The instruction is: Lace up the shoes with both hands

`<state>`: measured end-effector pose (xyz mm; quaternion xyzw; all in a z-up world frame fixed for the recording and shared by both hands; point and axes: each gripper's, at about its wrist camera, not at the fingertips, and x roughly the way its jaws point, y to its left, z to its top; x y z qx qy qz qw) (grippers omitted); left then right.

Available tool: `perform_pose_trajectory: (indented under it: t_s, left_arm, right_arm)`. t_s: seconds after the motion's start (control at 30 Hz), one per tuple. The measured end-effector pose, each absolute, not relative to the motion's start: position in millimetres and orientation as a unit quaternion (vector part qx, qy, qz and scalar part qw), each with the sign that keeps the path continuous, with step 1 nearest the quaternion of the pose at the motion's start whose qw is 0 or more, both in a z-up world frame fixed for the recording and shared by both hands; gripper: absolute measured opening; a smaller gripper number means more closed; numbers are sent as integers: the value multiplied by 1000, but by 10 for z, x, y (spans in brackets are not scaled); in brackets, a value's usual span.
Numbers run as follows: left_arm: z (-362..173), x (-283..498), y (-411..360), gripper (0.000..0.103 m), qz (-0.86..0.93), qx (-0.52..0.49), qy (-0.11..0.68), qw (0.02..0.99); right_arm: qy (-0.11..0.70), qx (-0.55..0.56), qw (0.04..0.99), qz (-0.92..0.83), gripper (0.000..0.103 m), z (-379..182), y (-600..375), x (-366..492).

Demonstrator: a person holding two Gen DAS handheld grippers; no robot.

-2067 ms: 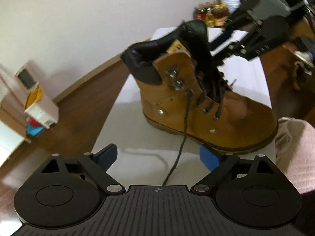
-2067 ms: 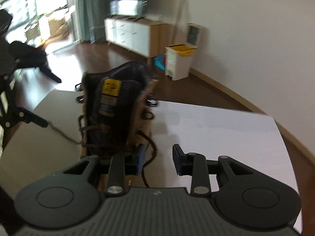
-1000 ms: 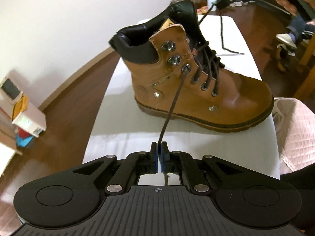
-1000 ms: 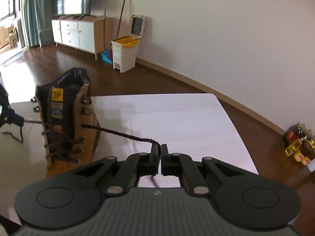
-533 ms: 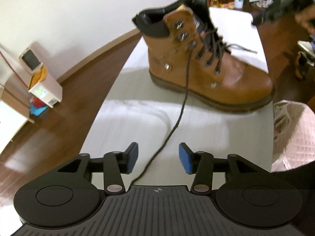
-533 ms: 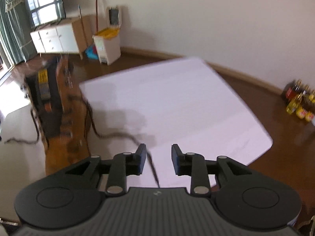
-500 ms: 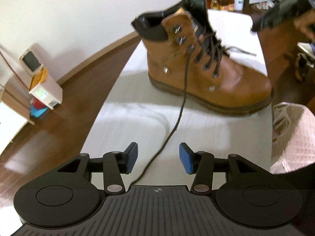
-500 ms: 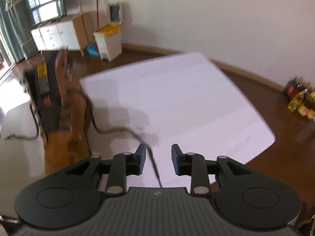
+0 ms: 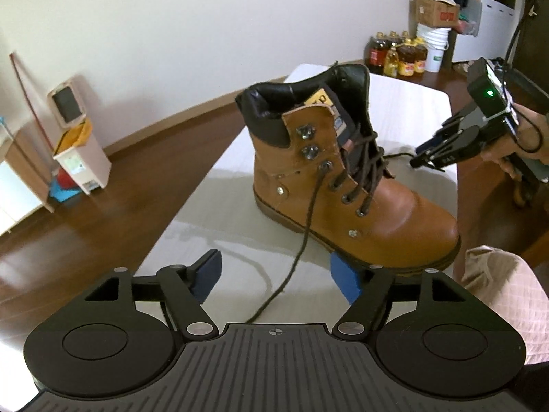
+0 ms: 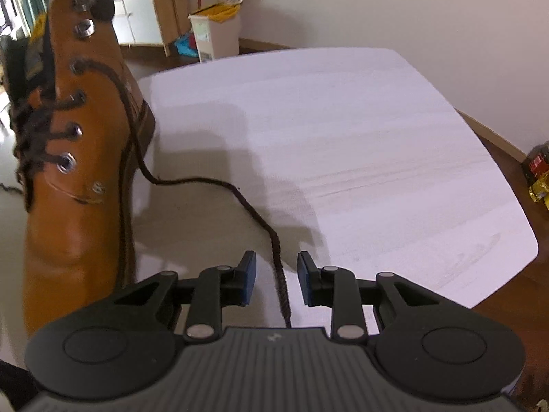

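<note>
A tan boot with a black collar stands on the white table. One dark lace end runs slack from a left-side eyelet down between the fingers of my left gripper. Its jaws are opening wide and touch nothing. The other lace end snakes from the boot across the table. It passes between the blue pads of my right gripper, whose jaws are closing with a gap still on each side. A hand holds that gripper beyond the boot.
A lidded bin stands by the wall, also visible from the right wrist as the bin. Oil bottles and a box sit on the floor past the table. Pink quilted cloth lies at the near right edge.
Both grippers have let go of the taut lace ends, which now lie slack on the table. The left jaws have spread wider. The right gripper has dropped low beside the boot.
</note>
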<state>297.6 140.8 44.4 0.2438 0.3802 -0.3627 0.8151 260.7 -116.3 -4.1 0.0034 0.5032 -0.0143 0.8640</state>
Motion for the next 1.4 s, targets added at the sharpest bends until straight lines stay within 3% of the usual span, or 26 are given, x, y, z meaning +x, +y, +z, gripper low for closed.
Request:
perform_pose_trajectory:
  t_s: [0.03,0.17,0.4,0.5,0.77,1.07,1.13,1.4]
  left_arm:
    - [438,2971,1399,81,-364,242,380,815]
    - [421,2960,1338,84,-372,227,379,816]
    - [479,2898,1116,82,-426,189,365,806]
    - [535,2870,1023,79,-457,174,356,797]
    - [608,2776,705,73,-529,152,331,767]
    - [434,2696,602,37,-530,171,337,759]
    - [407,2722,597,8,-529,169,341,758]
    - [368,2860,668,3,-513,151,365,762]
  right_arm:
    - [503,8,864,-15,4,-47,-1165,2605]
    - [504,94,858,-25,3,49,-1251,2523]
    - [434,430,790,-61,3,269,-1503,2180]
    - [390,526,753,-66,4,349,-1473,2061]
    - [352,628,692,-51,4,382,-1166,2178]
    - [359,660,659,-16,4,329,-826,2351]
    - [363,660,658,-11,4,310,-797,2368]
    - [383,631,675,-9,12,419,-811,2168]
